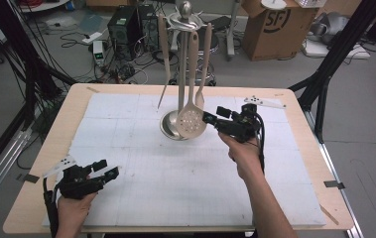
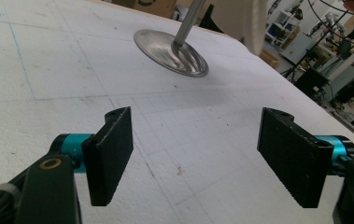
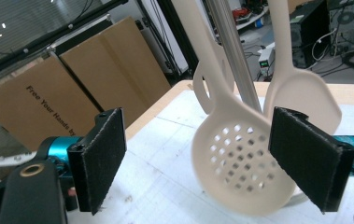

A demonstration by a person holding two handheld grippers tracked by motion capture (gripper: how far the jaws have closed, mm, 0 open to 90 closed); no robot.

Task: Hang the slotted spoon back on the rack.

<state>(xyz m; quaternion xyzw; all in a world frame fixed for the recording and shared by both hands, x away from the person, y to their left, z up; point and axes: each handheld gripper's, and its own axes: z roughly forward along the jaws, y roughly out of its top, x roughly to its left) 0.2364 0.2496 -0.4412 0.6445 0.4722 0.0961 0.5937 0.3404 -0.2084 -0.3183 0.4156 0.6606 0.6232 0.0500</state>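
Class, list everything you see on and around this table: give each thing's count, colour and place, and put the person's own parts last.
Utensil stand: one, silver, back centre of the table.
Slotted spoon: one, cream, hanging on the stand, beside the right gripper.
Other hanging utensils: three, cream, on the stand.
Mat: one, white, covering the table.
Table: one, light wood.
Cardboard box: one, brown, floor behind.
Left gripper: black, open, near left.
Right gripper: black, open, by the spoon.
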